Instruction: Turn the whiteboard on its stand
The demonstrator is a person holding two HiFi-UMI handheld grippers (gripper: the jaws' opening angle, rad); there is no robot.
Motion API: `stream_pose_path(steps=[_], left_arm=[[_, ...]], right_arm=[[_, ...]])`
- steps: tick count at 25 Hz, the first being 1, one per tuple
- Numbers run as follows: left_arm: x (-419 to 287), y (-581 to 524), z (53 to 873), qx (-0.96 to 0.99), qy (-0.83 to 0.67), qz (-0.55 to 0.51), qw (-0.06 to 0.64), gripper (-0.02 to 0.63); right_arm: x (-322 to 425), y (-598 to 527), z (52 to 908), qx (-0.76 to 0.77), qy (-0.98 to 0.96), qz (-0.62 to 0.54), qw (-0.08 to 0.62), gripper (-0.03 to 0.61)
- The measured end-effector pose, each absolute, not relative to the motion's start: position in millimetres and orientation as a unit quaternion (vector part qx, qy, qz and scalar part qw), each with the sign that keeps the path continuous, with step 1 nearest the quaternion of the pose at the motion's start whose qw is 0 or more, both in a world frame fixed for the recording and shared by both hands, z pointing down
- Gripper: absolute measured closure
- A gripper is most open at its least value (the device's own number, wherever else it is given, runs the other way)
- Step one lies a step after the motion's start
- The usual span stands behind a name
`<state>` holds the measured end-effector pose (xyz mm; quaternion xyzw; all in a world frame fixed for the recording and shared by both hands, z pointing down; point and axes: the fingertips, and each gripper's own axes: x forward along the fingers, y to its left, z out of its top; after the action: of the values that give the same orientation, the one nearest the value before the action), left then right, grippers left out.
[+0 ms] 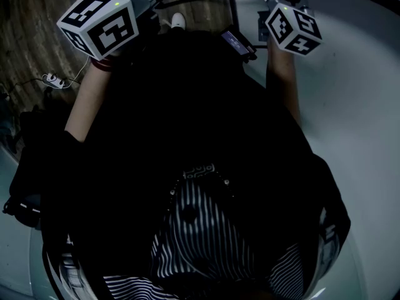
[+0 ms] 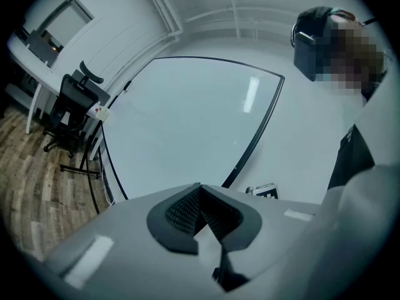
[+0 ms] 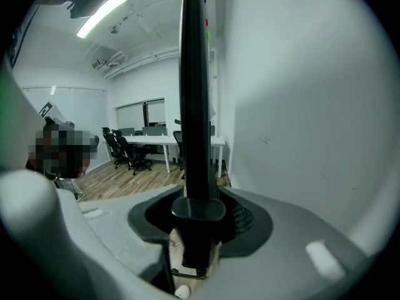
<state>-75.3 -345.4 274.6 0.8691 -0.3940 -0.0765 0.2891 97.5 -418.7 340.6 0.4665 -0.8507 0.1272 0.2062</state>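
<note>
The whiteboard (image 2: 187, 124) is a big white panel in a thin black frame, standing ahead of my left gripper (image 2: 200, 189). That gripper's pads meet at the tips with nothing between them, and it is apart from the board. My right gripper (image 3: 197, 212) is shut on the board's black frame edge (image 3: 195, 99), which runs straight up between the jaws. The white panel face (image 3: 300, 105) fills the right of that view. In the head view the two marker cubes (image 1: 99, 24) (image 1: 294, 29) sit at the top, and the whiteboard (image 1: 356, 105) spreads to the right.
Black office chairs (image 3: 128, 149) and white desks (image 3: 156, 141) stand behind on a wooden floor. Another chair (image 2: 69, 111) and the black stand tubes (image 2: 94, 167) are left of the board. A power strip (image 1: 53, 79) lies on the floor. A person's head (image 2: 325, 42) shows at upper right.
</note>
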Motion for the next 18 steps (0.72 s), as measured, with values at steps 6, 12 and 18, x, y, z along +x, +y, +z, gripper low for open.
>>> stream_pose_path(steps=[6,12,18], left_arm=[[-81,-341,277,0.872,-0.39,-0.08,0.286,0.61],[-86,-339,273,0.872,-0.393,-0.085,0.281,0.611],[-87,-333,274,0.873,-0.395,-0.082,0.273,0.611]], right_arm=[[81,-413,340,0.46,-0.852,0.128,0.217,0.408],[55,-395,342,0.444,-0.859,0.129,0.221,0.408],[34,-382,347,0.425,-0.864,0.135,0.234,0.41]])
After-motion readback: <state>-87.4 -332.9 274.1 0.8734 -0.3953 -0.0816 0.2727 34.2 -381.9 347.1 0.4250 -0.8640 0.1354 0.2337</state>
